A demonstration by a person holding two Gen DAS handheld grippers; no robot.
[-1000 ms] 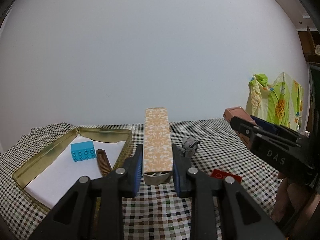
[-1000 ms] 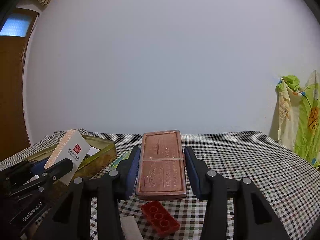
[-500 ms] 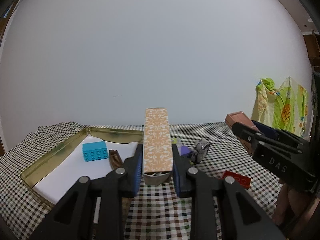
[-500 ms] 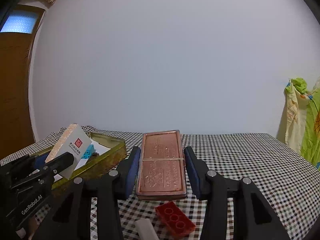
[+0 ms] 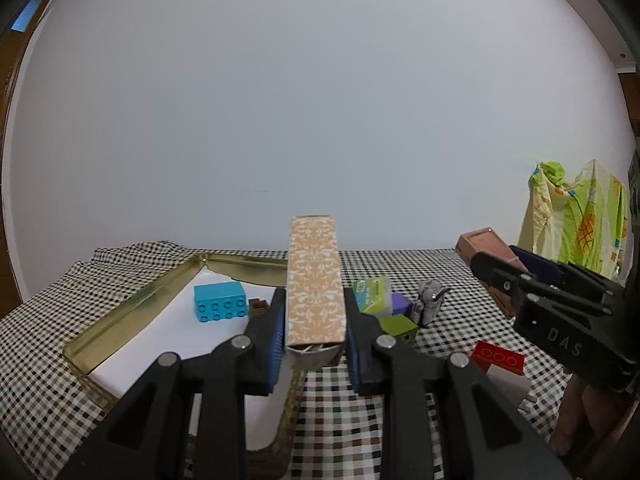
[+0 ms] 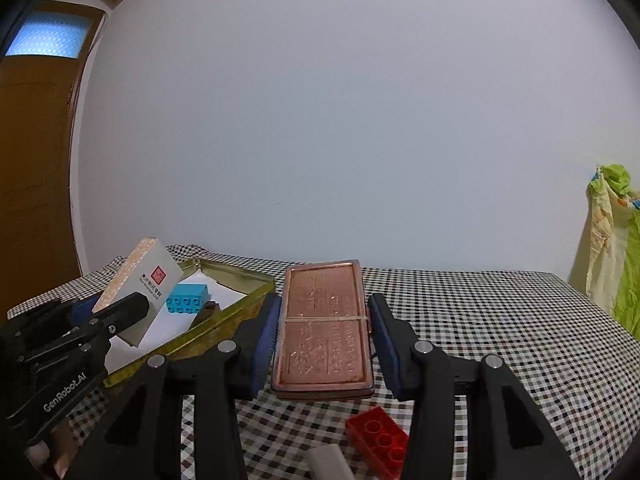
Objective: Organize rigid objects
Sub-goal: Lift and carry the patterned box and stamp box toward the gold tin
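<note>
A shallow gold tin tray (image 5: 132, 312) is seen lying on the checkered tablecloth (image 5: 460, 280), lined with white paper. A cyan building brick (image 5: 220, 301) and a dark brown ridged piece (image 5: 258, 306) are held inside it, just beside each other.

The left gripper (image 5: 314, 344) is clamped on a long orange patterned box (image 5: 316, 284), which is carried above the tray's near right edge, its far end raised. The right gripper (image 6: 324, 340) is closed on a flat copper-coloured tin (image 6: 322, 328), banded across its middle and held above the cloth to the right of the tray.

On the cloth outside the tray, a red brick (image 6: 378, 440) and a grey block (image 6: 330, 462) are seen below the right gripper. A green-and-white packet (image 5: 374, 294), a purple block (image 5: 401, 303), a green cube (image 5: 398, 326) and a small grey figure (image 5: 428, 304) are grouped nearby.
</note>
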